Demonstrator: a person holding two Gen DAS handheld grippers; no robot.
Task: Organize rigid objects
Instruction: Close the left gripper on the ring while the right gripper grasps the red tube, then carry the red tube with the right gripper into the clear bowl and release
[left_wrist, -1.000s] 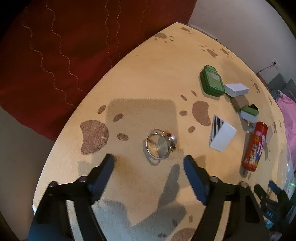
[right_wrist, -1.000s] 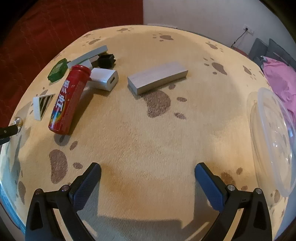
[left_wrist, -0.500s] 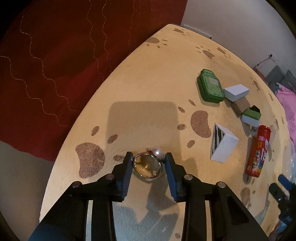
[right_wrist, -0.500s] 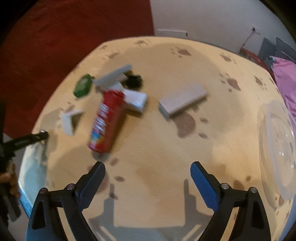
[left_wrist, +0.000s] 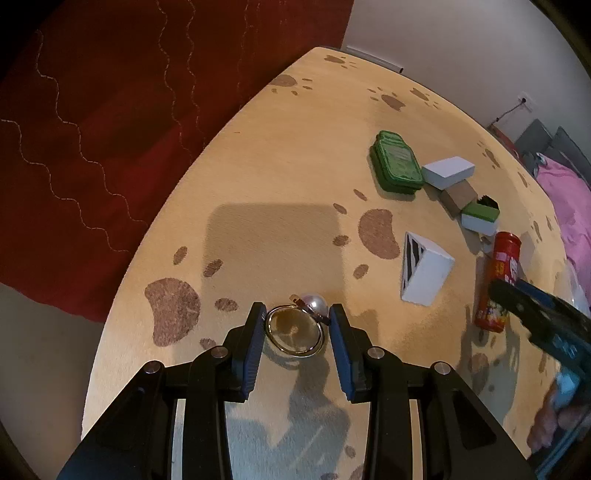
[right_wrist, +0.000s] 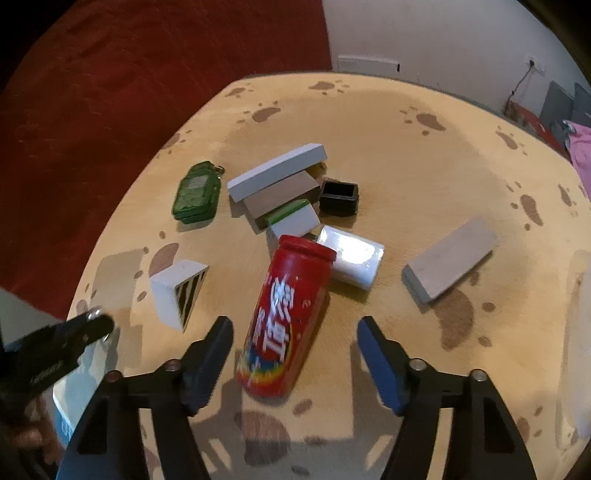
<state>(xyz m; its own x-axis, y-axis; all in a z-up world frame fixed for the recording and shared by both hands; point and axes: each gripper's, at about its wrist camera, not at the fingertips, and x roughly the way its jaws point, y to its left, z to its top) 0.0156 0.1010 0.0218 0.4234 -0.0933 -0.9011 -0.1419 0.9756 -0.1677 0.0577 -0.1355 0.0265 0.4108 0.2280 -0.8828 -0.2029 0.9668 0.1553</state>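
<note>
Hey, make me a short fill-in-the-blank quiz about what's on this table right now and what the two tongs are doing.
The left tongs are shut on a metal ring topped with a ____.
The red can lies on its ____ between the open right tongs.
The keychain case is colored ____.

Answers: pearl; side; green

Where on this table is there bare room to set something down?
Bare cloth lies beyond the grey slab, and left of the green case. Crowded: the boxes between that case and the red can.
</note>
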